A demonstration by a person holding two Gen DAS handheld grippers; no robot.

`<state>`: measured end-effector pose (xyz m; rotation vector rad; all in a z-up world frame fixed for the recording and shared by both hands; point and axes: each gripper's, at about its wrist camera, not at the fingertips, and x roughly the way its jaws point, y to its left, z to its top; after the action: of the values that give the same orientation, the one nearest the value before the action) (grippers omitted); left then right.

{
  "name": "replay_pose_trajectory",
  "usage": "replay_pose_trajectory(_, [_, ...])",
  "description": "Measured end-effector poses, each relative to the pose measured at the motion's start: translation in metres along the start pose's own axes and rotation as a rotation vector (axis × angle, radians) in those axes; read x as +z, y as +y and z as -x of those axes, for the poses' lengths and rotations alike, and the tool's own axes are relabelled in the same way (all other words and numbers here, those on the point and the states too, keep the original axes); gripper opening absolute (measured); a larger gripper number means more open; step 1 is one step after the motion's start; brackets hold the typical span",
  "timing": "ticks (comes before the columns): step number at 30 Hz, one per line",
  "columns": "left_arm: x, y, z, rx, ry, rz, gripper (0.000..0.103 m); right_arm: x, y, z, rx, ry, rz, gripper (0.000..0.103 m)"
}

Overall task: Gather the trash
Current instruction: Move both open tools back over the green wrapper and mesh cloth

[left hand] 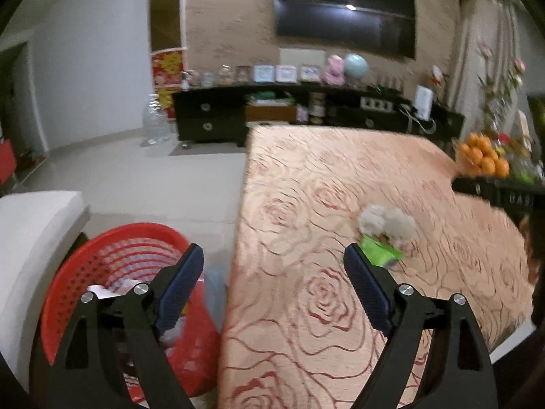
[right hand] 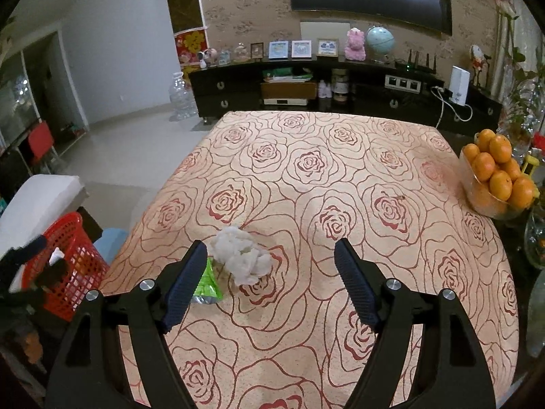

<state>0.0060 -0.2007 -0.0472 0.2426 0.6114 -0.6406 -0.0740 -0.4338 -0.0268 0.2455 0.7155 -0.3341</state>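
A crumpled white tissue (right hand: 240, 255) and a green wrapper (right hand: 207, 286) lie together on the rose-patterned table (right hand: 340, 187). My right gripper (right hand: 270, 277) is open and empty above the table, the tissue just beyond its left finger. My left gripper (left hand: 274, 281) is open and empty, over the table's left edge. The tissue (left hand: 386, 223) and the wrapper (left hand: 379, 254) lie just beyond its right finger. A red basket (left hand: 115, 262) with some trash in it stands on the floor at the left, also in the right wrist view (right hand: 73, 262).
A glass bowl of oranges (right hand: 494, 173) stands at the table's right edge. A white seat (left hand: 30, 238) is beside the basket. A dark cabinet (right hand: 340, 88) with frames and toys runs behind the table. Clear water bottles (left hand: 155, 122) stand on the floor.
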Motion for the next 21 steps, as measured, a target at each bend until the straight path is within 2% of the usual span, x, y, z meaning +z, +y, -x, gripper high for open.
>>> replay_pose_trajectory(7, [-0.015,-0.044,-0.043,-0.067,0.091,-0.155,0.081,-0.001,-0.010,-0.010,-0.002,0.013,-0.018,0.075])
replay_pose_trajectory(11, [-0.011,-0.061,-0.057,-0.127,0.105,-0.217,0.081,-0.001,-0.014,-0.018,0.003,0.028,-0.037,0.075])
replay_pose_trajectory(15, [-0.008,-0.074,-0.079,-0.184,0.127,-0.231,0.081,0.001,-0.016,-0.024,0.009,0.027,-0.041,0.075])
replay_pose_trajectory(21, [-0.016,-0.084,-0.113,-0.210,0.173,-0.249,0.081,0.005,-0.019,-0.029,0.025,0.028,-0.054,0.075])
